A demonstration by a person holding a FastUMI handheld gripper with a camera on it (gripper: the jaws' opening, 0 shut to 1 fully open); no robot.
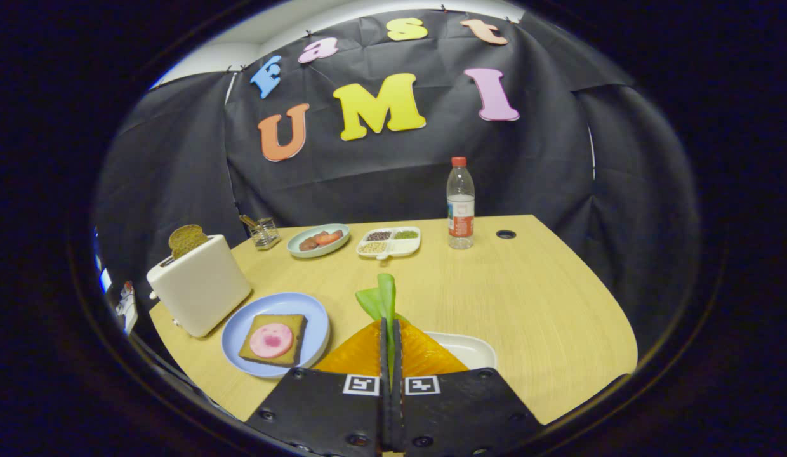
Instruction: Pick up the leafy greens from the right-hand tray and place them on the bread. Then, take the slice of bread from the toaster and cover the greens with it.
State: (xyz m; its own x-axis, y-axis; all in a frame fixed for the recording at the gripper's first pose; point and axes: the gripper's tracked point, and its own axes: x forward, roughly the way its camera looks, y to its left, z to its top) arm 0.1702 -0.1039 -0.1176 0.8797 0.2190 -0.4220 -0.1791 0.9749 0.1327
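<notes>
My gripper (390, 325) is shut on the leafy greens (381, 298), whose green leaf sticks up from between the two fingertips. Below and just right of the fingers lies the white tray (469, 348), partly hidden by them. To the left, beside the fingers, a blue plate (241, 330) carries a slice of bread (274, 339) topped with a round pink slice of meat (271, 340). Further left stands the cream toaster (200, 292) with a brown bread slice (187, 238) poking out of its slot.
At the back of the wooden table (533, 298) sit a green plate with sausages (318, 240), a white divided dish of grains (389, 242), a small glass holder (264, 232) and a water bottle (461, 204). A cable hole (506, 234) lies beside the bottle.
</notes>
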